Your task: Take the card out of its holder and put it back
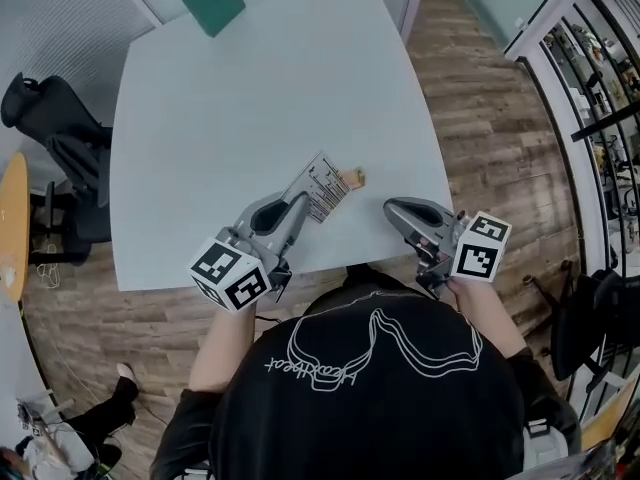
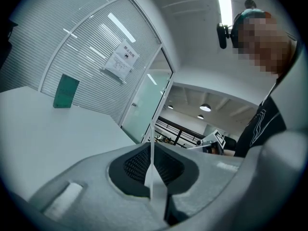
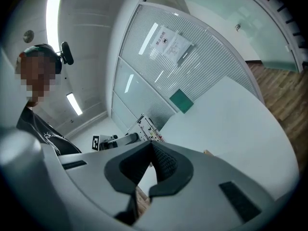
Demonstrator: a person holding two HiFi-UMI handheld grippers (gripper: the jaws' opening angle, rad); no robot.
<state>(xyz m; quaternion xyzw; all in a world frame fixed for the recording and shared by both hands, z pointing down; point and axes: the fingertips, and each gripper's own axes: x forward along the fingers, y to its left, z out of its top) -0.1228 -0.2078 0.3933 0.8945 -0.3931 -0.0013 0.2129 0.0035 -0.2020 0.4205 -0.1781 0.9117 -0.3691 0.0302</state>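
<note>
left gripper (image 1: 297, 201) was clamped on the near end of the card (image 1: 323, 187), and the card's long axis ran up and right from the jaws, its far corner just beside the small wooden holder (image 1: 353, 177) on the table (image 1: 200, 118). right gripper (image 1: 389, 207) sat close by on the holder's other side, jaws together on nothing, so the slot-in looked like the left's move

White printed card (image 1: 322, 189) held up at a tilt, small tan wooden holder (image 1: 354, 178) just beside its far corner
</note>
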